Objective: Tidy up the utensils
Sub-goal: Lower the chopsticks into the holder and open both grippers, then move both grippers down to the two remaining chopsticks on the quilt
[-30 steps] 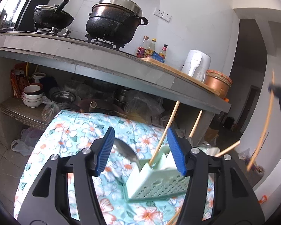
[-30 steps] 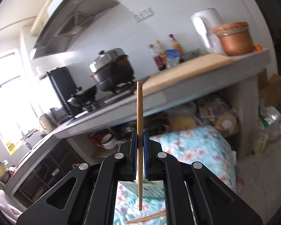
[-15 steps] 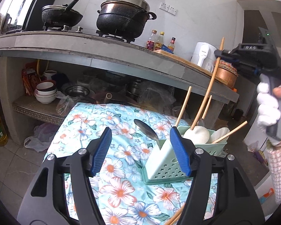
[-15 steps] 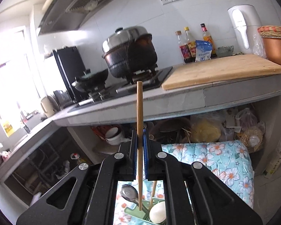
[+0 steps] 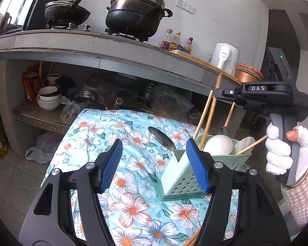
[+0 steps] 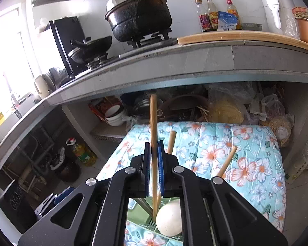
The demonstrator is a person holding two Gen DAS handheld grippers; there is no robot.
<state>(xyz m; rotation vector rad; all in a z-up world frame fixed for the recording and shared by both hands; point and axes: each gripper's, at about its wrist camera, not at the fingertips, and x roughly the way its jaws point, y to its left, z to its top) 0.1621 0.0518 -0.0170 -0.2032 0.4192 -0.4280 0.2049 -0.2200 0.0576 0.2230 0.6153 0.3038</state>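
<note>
Chopsticks stand upright or lean in a pale green perforated utensil holder (image 5: 180, 176) on the flower-cloth counter (image 5: 104, 135). One leans left (image 5: 203, 114), one sits further back (image 5: 229, 114), and one slants out low to the right (image 5: 250, 145). A metal spoon (image 5: 162, 141) stands bowl-up in the holder's near corner section, and two white rounded spoon bowls (image 5: 217, 145) fill the wider part.

The right tool (image 6: 153, 153), carried by a white-gloved hand (image 5: 281, 149), is above the holder. Its pads have just begun to part around another chopstick (image 6: 153, 119). That stick is upright between them, held loosely at most, with its lower end down inside the holder beside a white spoon bowl.

The left tool (image 5: 154, 164) is released, with nothing between its blue pads. It hovers over the cloth just left of the holder. More chopsticks (image 5: 192, 238) lie loose on the cloth at the near edge.

Behind, a lidded black pot (image 5: 135, 12) and a wok (image 5: 65, 14) sit on the stove, and stacked bowls (image 5: 48, 98) sit on the shelf below.
</note>
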